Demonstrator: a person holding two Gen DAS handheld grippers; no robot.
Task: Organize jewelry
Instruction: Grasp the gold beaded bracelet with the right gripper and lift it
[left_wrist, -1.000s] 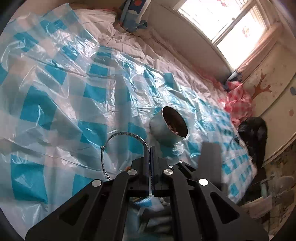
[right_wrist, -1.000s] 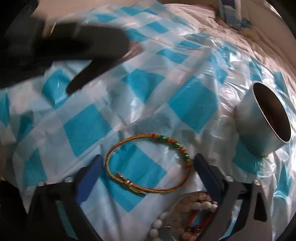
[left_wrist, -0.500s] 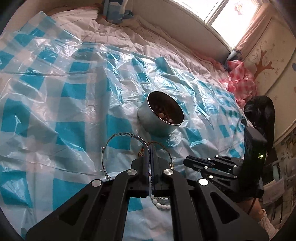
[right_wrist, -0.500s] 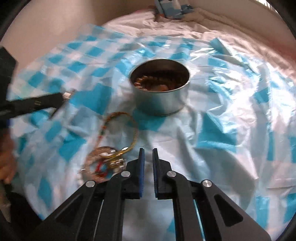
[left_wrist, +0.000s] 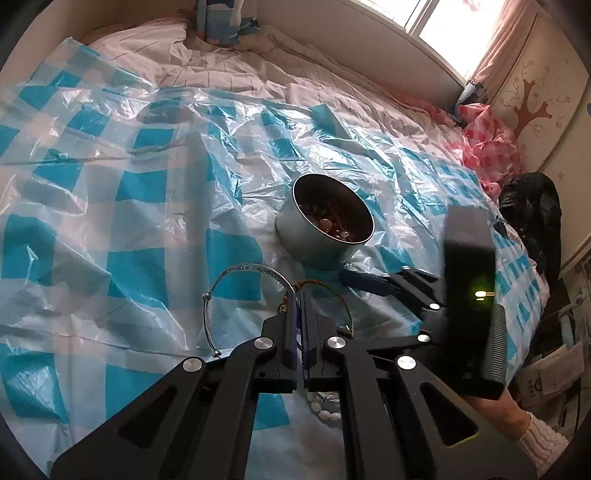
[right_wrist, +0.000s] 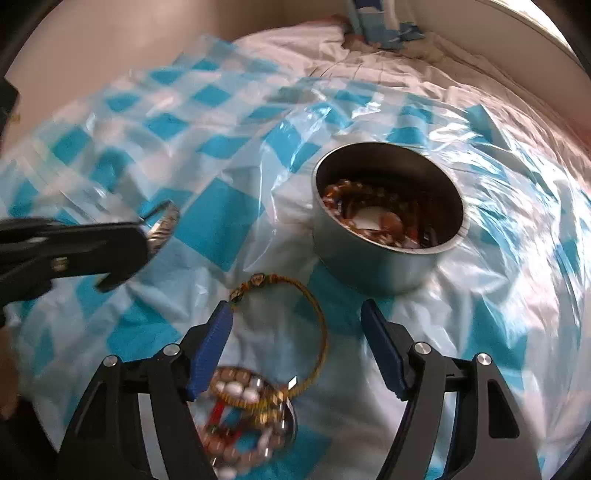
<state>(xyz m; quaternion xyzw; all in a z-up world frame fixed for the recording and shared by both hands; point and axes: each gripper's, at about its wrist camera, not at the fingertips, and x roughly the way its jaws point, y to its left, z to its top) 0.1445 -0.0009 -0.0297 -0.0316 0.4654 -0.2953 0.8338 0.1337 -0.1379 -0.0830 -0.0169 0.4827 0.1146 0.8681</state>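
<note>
Clamping the silver bangle, the left hand-held gripper stays shut; the right hand-held gripper, jaws just reopened, straddles the gold cord bracelet at the metal tin's seven o'clock

The left gripper points steeply downward with its fingers pressed together, a silver bangle pinched between the tips (seen edge-on from the right wrist). The right gripper, to the right of it, also tilts down; its blue-padded fingers have just been opening and stand apart, gripping nothing.
</note>
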